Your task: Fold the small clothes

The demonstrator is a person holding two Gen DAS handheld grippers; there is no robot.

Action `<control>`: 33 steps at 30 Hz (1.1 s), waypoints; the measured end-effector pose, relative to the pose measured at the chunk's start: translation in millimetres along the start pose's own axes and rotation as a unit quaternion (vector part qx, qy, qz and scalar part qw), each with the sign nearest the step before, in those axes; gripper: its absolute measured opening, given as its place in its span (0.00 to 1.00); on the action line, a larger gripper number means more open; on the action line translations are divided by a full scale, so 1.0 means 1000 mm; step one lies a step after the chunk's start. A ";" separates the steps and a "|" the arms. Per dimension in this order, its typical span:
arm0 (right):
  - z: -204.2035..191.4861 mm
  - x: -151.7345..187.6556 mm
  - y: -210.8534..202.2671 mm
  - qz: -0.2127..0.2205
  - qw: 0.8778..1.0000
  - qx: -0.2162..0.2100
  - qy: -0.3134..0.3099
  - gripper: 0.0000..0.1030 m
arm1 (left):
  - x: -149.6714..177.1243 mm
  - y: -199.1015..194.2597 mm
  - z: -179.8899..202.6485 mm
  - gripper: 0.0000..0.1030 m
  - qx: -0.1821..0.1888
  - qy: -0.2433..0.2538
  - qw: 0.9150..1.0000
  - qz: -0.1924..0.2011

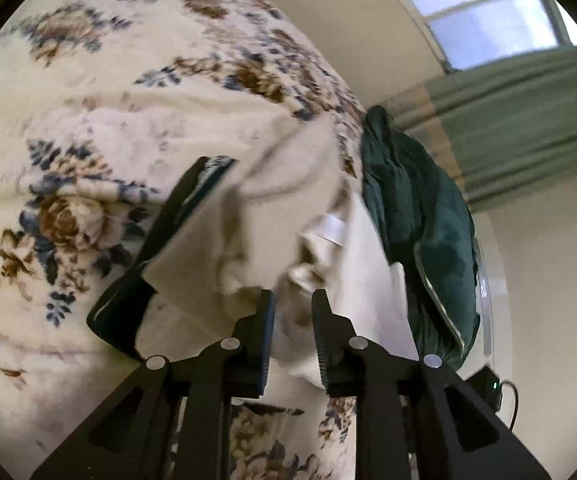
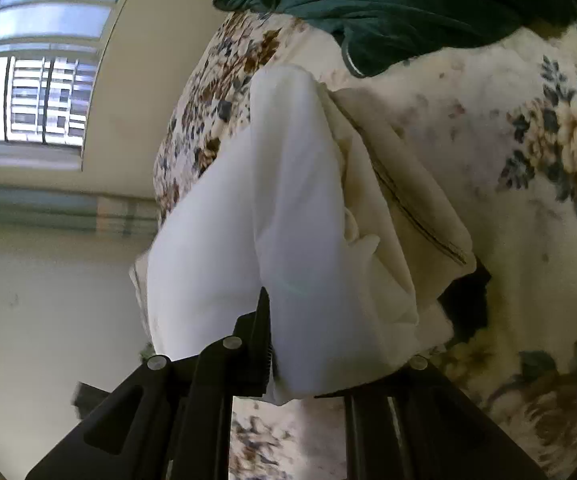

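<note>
Both grippers lift the cream garment [image 1: 288, 208] off the floral blanket [image 1: 88, 120] to fold it: left gripper [image 1: 293, 300] jaws narrowly parted around cloth, right gripper [image 2: 284, 320] clamped on a fold, green garment [image 1: 408, 216] at 2 o'clock.

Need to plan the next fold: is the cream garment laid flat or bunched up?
Bunched. The cream garment hangs in draped folds from the right tool, above the floral blanket.

A cream blanket [image 1: 136, 92] printed with brown and blue flowers covers the bed. Beyond it rises a plain beige wall [image 1: 352, 28], paler lower down. A window [image 1: 484, 16] with white bars lets in bright daylight; through the same window [image 2: 44, 96] another building shows. Below the window hangs a striped green curtain [image 1: 520, 120]. A small black device [image 1: 488, 390] with a green light and a cord sits near the wall.
</note>
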State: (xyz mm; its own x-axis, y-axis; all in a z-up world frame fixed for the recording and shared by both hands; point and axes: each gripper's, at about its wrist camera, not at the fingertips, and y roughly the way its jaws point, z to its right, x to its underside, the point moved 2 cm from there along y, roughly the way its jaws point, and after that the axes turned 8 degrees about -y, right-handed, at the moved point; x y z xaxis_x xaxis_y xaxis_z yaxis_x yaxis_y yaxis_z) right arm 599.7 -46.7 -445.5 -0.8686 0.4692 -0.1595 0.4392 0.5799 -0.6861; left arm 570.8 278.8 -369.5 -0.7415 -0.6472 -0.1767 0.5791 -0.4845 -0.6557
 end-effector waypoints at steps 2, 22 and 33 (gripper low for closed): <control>-0.007 -0.002 -0.002 -0.002 1.000 0.010 -0.010 0.14 | 0.002 -0.007 0.016 0.53 -0.023 0.033 0.999 0.009; -0.118 0.084 -0.179 0.099 0.887 0.375 -0.252 0.98 | 0.099 -0.126 0.119 0.88 -0.268 0.317 0.907 0.072; -0.206 0.182 -0.342 0.162 0.867 0.356 -0.309 0.98 | 0.187 -0.264 0.179 0.88 -0.227 0.343 0.904 0.119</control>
State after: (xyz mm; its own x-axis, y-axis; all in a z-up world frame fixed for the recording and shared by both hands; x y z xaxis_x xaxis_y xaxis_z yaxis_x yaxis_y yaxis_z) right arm 338.2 -22.7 -93.7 -0.7801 -0.0428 -0.6241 0.6207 -0.1772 -0.7637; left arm 340.2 179.8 -98.1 -0.7406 -0.1079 -0.6632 0.6661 0.0124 -0.7458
